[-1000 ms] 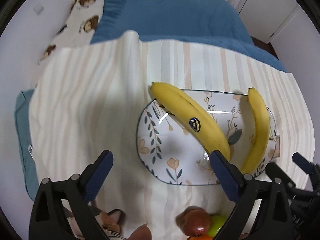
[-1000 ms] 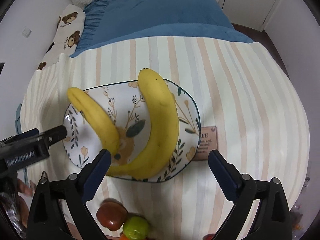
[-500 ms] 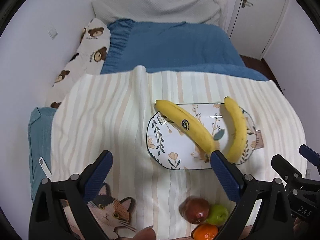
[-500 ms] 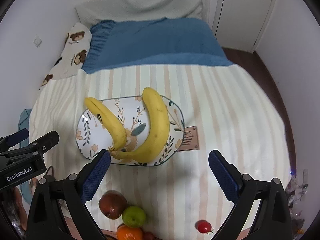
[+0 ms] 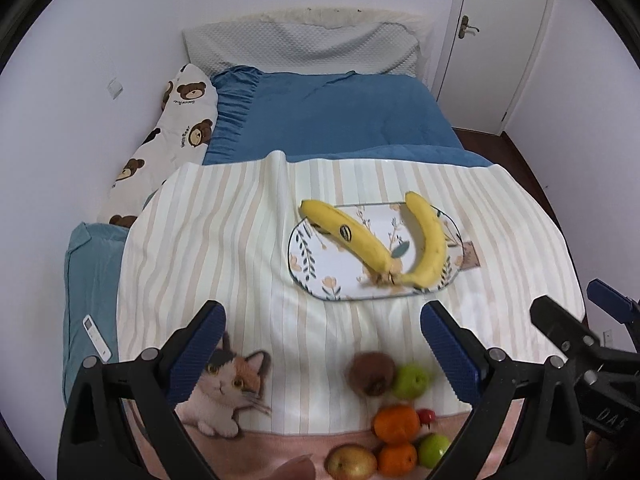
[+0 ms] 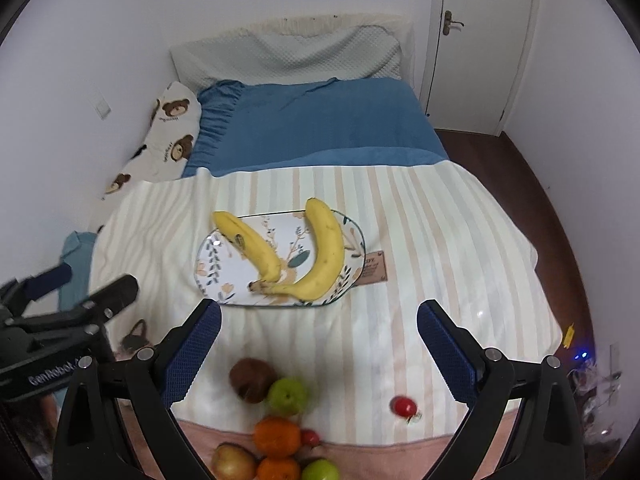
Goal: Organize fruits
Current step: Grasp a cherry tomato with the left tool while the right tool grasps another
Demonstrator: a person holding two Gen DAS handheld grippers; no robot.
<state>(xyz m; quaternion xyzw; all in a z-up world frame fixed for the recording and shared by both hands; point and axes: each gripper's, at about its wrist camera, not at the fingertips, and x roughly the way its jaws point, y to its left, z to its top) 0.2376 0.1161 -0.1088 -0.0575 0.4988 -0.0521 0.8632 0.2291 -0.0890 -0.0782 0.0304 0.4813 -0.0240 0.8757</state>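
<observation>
- Two yellow bananas (image 5: 362,240) (image 6: 326,252) lie stems together on the oval floral plate (image 5: 316,276), grouped by kind.
- Left gripper (image 5: 320,344) and right gripper (image 6: 318,340), both spread wide and empty, hover above the loose round fruits (image 6: 280,420), probably choosing one.

A: Where is bare room?
B: The striped blanket (image 6: 440,240) right of the floral plate (image 6: 212,256).
A: And near?
B: Clustered fruit: brown fruit (image 6: 252,380), green apple (image 6: 287,396), orange (image 6: 277,435).
</observation>
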